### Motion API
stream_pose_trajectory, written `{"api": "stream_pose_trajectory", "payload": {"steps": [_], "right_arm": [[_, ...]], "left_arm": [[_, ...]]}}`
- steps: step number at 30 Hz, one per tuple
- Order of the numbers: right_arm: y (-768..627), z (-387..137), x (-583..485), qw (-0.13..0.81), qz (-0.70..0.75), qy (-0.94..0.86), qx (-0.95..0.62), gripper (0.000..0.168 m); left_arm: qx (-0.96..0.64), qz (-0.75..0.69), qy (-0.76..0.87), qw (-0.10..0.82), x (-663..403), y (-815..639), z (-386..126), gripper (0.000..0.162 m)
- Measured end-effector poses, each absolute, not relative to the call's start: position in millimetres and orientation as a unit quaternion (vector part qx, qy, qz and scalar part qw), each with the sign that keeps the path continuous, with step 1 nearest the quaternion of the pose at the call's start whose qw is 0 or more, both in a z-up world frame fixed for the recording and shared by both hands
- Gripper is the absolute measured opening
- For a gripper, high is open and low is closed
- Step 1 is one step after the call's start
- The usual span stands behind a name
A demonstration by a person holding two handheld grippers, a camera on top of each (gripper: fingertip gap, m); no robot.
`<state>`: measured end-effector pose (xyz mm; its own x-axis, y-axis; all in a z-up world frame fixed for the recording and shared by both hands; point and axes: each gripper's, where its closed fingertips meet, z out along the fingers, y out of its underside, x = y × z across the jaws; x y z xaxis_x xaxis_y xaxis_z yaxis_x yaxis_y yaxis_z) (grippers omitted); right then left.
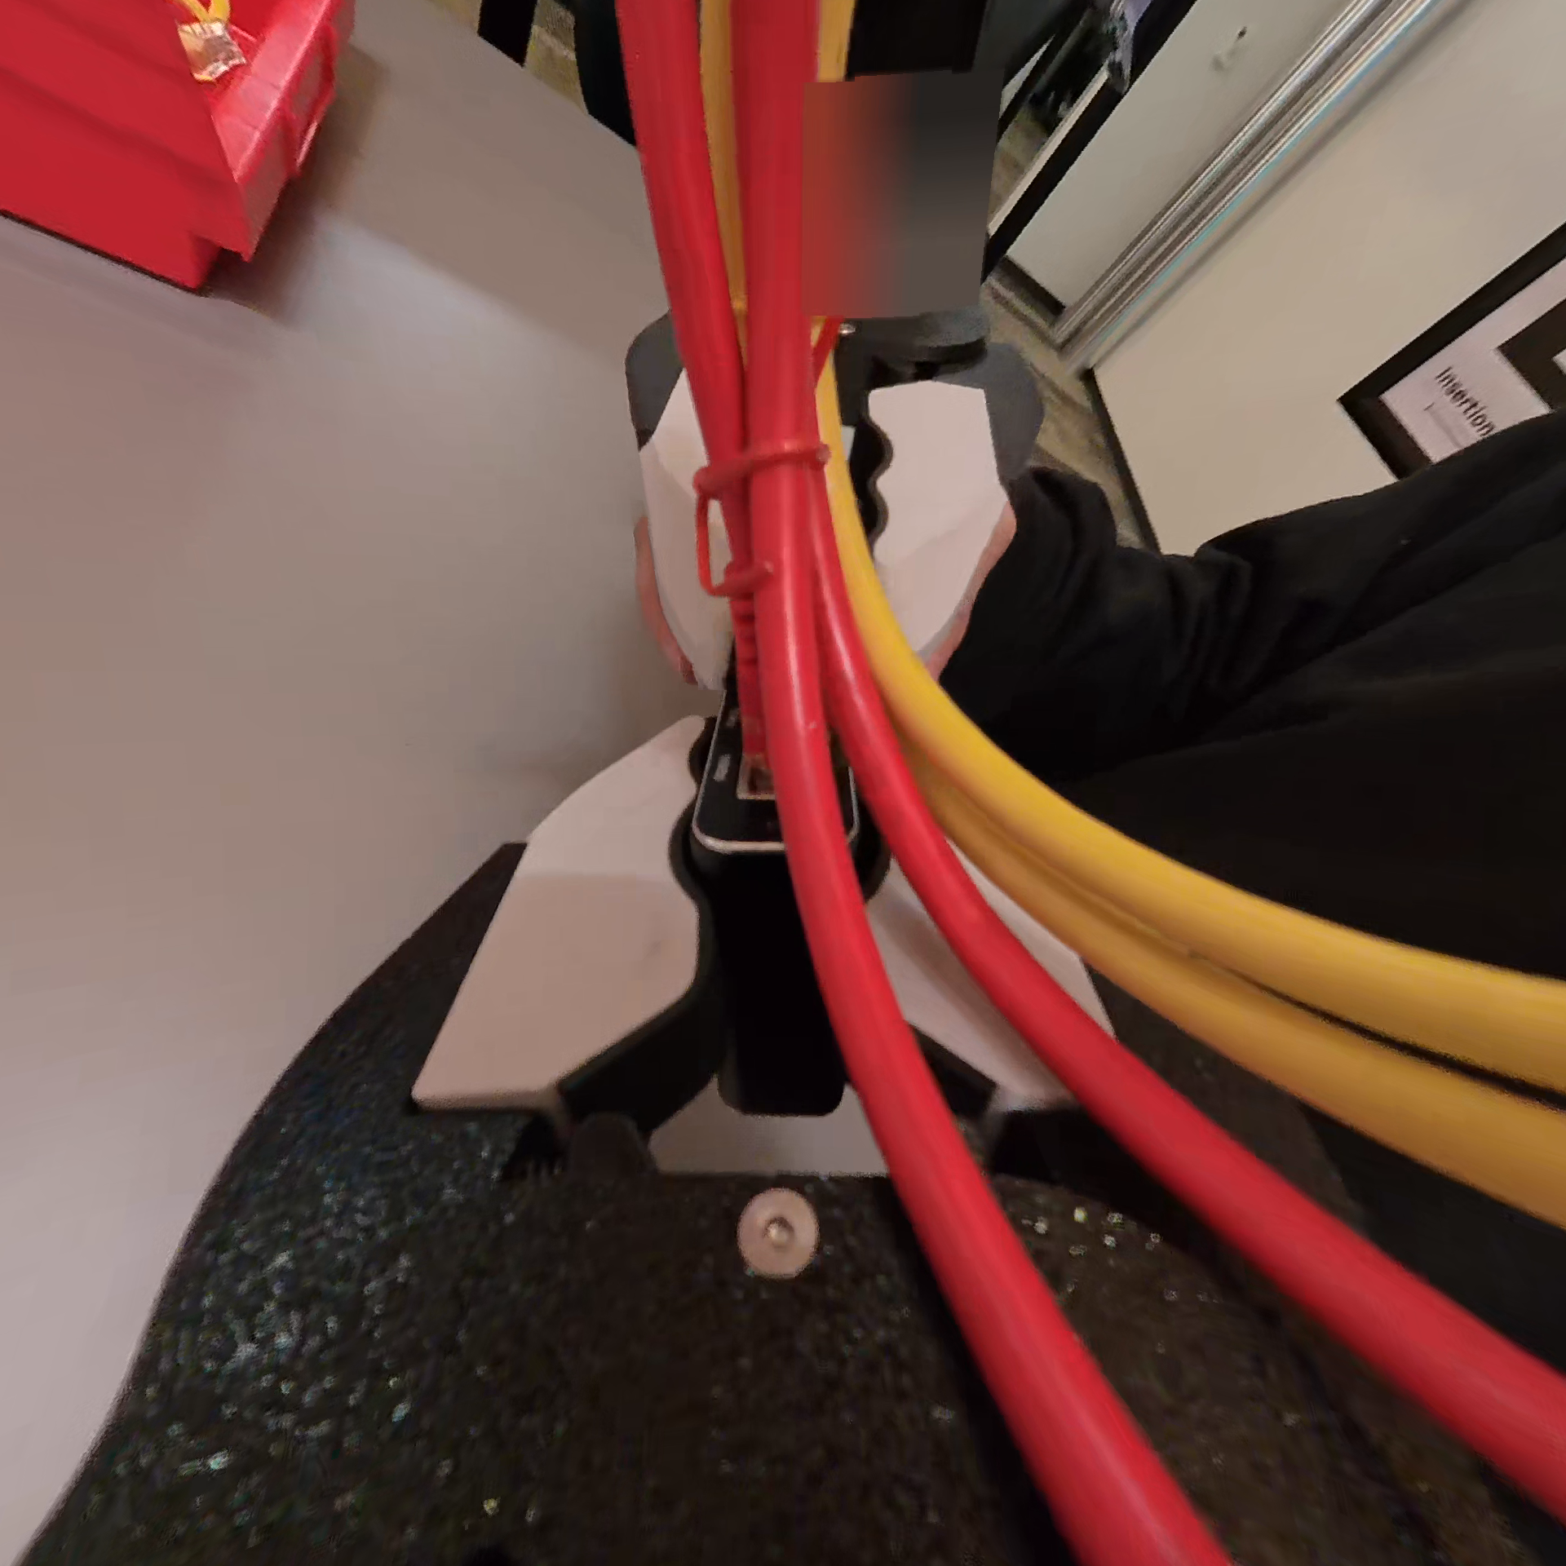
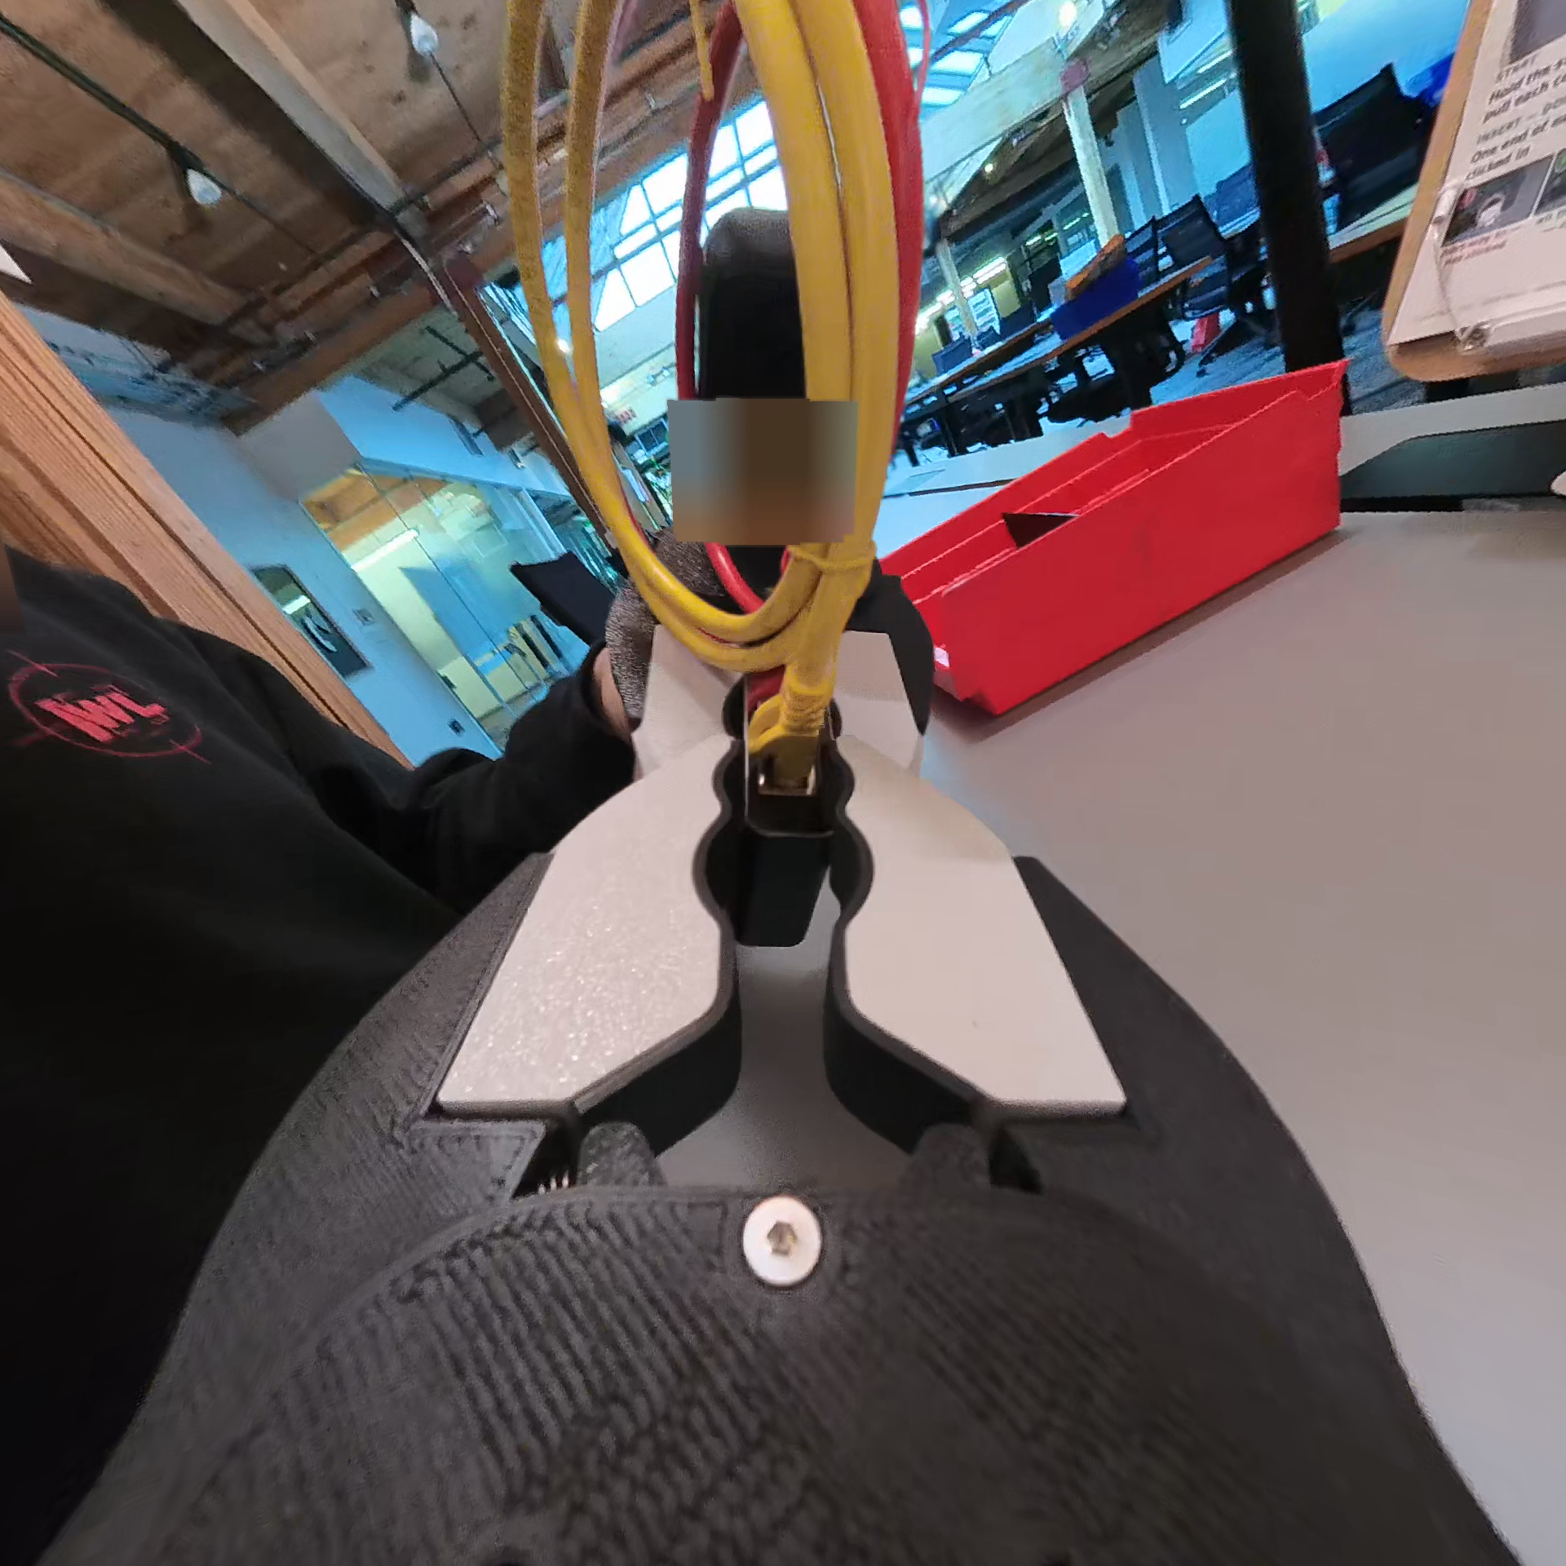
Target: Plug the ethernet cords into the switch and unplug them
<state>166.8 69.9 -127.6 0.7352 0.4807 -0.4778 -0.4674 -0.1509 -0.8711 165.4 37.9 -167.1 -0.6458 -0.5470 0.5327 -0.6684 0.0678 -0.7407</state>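
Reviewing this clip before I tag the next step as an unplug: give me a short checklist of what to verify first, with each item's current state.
1. Left gripper closed on the switch: ok, the black box sits clamped between its fingers.
2. Right gripper closed on the switch: ok, gripping the opposite end.
3. Red cord seated in a port: ok, its plug enters the switch face.
4. Yellow cord seated in a port: ok in the right wrist view.
5. A gripper free to pull a plug: not ok, both hold the switch.
6. Cord loops clear of the fingers: not ok, red and yellow loops drape across the left gripper.
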Motion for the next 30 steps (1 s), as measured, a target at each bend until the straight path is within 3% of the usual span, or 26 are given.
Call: {"api": "stream_pose_trajectory", "payload": {"steps": [1,30], "right_arm": [[70.3,-127.6,166.1,0.653,0.355,-0.012,-0.669,0.016],[64.7,-133.7,159.9,0.65,0.299,-0.025,-0.698,0.015]], "left_arm": [[0.419,0.535,-0.732,0.054,165.2,37.4,-167.6,0.03],[0.393,0.496,-0.774,0.025,160.1,37.3,-174.3,0.03]]}}
